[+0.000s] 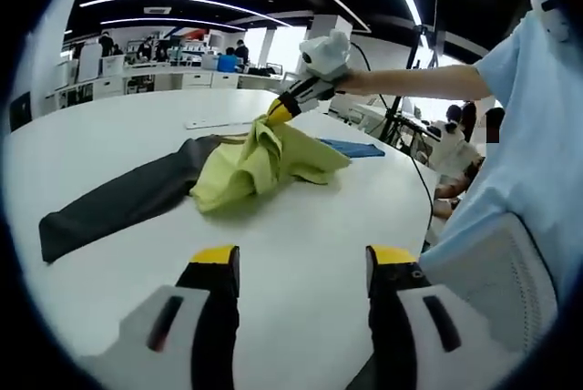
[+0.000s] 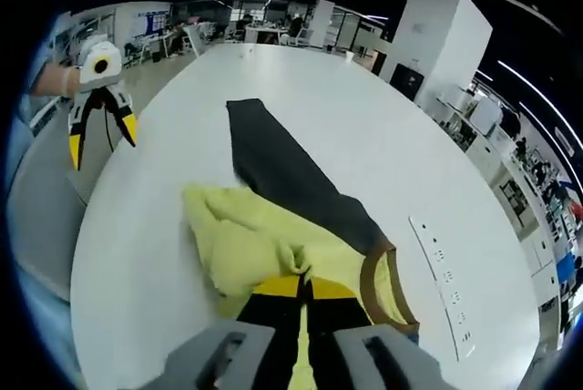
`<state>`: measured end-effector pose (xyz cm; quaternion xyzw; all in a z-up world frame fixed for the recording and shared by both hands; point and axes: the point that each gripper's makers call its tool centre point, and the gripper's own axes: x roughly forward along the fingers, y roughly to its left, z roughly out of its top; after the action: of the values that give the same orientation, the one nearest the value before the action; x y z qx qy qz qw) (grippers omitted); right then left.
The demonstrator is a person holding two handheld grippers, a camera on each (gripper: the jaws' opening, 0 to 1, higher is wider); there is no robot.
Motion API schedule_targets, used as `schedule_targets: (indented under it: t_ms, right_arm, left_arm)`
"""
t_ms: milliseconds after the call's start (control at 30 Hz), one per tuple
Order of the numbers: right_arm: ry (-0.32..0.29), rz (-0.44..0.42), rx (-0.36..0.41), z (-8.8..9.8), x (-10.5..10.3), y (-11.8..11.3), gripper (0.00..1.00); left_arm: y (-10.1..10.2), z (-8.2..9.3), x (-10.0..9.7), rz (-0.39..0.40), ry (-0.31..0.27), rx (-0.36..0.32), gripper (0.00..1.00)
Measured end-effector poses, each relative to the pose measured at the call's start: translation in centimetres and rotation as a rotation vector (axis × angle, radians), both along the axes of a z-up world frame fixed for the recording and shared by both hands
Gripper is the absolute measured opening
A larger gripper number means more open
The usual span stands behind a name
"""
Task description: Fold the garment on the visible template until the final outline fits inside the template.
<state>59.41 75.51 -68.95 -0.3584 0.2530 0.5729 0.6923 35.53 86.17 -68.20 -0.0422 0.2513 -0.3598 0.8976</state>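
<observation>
A yellow-green garment (image 1: 264, 162) with a dark grey sleeve (image 1: 118, 200) lies bunched on the white table (image 1: 301, 226). My right gripper (image 1: 279, 113) comes in from the right, shut on a raised fold of the yellow fabric. My left gripper (image 1: 302, 262) hovers open over bare table, short of the garment. In the right gripper view the right gripper (image 2: 302, 292) pinches the yellow cloth (image 2: 246, 244) beside the brown collar (image 2: 378, 290). The grey sleeve (image 2: 282, 167) stretches away. The left gripper (image 2: 102, 139) hangs open at the far left, off the table's edge.
A flat blue piece (image 1: 355, 148) lies on the table behind the garment. A white strip with marks (image 2: 442, 290) lies near the collar. A person's arm and light blue shirt (image 1: 519, 135) stand at the right. Desks and people are in the background.
</observation>
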Motion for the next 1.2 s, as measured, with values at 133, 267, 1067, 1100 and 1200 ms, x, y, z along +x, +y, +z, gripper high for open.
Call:
schedule_targets:
  t_ms: [133,267,1067,1100,1200]
  right_arm:
    - [-0.005,0.007,-0.041,-0.6,1.4,0.3,0.00]
    - [0.003,0.002,-0.067,-1.2,2.5,0.5,0.00]
    - [0.003,-0.061,-0.049,-1.1,4.1,0.6,0.23]
    - [0.009,-0.060,-0.048,-1.2,3.8,0.5,0.23]
    - [0.010,-0.060,-0.044,-1.5,3.0,-0.1,0.23]
  left_arm:
    - [0.2,-0.3,-0.1,0.017,0.009,-0.007,0.52]
    - [0.4,-0.5,-0.2,0.026,0.015,-0.012,0.52]
    - [0.6,-1.1,-0.5,0.065,0.035,-0.037,0.51]
    - [0.6,-1.1,-0.4,0.065,0.036,-0.039,0.51]
    - [0.2,-1.2,-0.2,0.058,0.033,-0.047,0.51]
